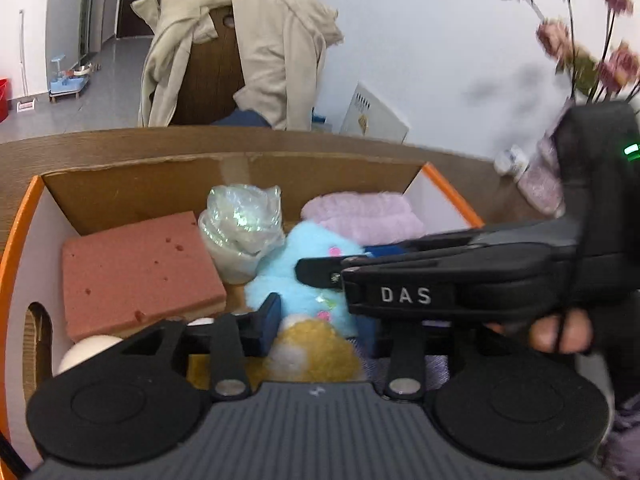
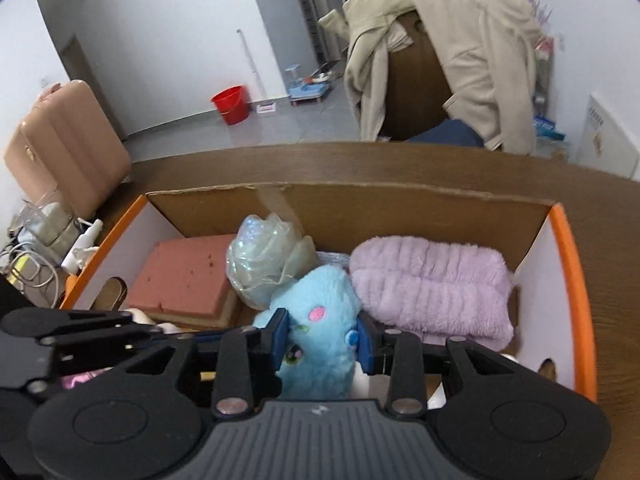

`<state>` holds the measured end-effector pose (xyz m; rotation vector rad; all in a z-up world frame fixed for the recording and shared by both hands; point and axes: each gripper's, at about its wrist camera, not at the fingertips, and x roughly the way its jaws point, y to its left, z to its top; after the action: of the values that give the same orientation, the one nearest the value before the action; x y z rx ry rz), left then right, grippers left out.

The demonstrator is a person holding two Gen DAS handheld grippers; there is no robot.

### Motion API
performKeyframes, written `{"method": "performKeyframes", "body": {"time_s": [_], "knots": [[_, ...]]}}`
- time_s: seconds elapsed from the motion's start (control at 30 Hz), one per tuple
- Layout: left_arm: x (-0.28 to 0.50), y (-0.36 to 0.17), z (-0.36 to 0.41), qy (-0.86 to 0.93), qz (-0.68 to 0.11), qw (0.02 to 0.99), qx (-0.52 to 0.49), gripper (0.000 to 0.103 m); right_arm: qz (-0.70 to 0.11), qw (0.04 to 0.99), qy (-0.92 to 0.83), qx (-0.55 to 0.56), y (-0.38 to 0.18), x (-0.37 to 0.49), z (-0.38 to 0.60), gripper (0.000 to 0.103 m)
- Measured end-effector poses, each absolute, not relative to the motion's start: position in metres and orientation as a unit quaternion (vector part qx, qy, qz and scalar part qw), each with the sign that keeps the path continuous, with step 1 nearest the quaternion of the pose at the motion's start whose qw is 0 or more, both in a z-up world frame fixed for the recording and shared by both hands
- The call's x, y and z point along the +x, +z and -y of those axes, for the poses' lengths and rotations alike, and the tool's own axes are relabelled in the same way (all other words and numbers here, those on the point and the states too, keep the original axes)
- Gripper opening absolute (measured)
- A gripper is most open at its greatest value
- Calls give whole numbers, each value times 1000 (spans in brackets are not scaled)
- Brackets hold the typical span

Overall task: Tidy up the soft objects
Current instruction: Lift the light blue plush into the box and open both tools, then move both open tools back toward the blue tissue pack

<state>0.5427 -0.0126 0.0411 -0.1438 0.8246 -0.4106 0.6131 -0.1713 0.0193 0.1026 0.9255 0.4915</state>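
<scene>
Both grippers hang over an open cardboard box (image 2: 568, 264) with orange edges that stands on a brown table (image 2: 440, 164).

Seen from the left wrist, the left gripper (image 1: 316, 320) has a yellow and white fluffy toy (image 1: 316, 354) lying between its fingers. Only the left blue pad (image 1: 267, 322) shows clearly; the right one is hidden behind the other tool, so I cannot tell whether this gripper is pressing on the toy. The right gripper (image 1: 320, 276) crosses the picture from the right edge, held by a hand (image 1: 560, 332), and its tips rest against a blue plush toy (image 1: 296, 276). Further in the box lie a red sponge block (image 1: 140, 272), a crumpled clear bag (image 1: 244, 224), a white ball (image 1: 86, 354) and a folded purple fluffy cloth (image 1: 368, 216).

Seen from the right wrist, the right gripper (image 2: 322, 338) is clamped on the blue plush toy (image 2: 320, 336), with both blue pads (image 2: 280, 334) pressed into its sides. The toy sits in the middle of the box, touching the purple cloth (image 2: 432, 292) on its right and the clear bag (image 2: 268, 260) behind it. The red sponge (image 2: 184, 280) lies at the left. Behind the table, a beige coat (image 2: 472, 52) hangs over a chair.
</scene>
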Motion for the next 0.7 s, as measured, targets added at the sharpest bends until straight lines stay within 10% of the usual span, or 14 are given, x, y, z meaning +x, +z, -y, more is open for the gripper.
{"method": "performKeyframes", "body": {"time_s": [0.7], "knots": [[387, 192, -50, -134, -237, 961, -42, 81, -295, 928, 229, 10, 195, 458, 229, 66]]}}
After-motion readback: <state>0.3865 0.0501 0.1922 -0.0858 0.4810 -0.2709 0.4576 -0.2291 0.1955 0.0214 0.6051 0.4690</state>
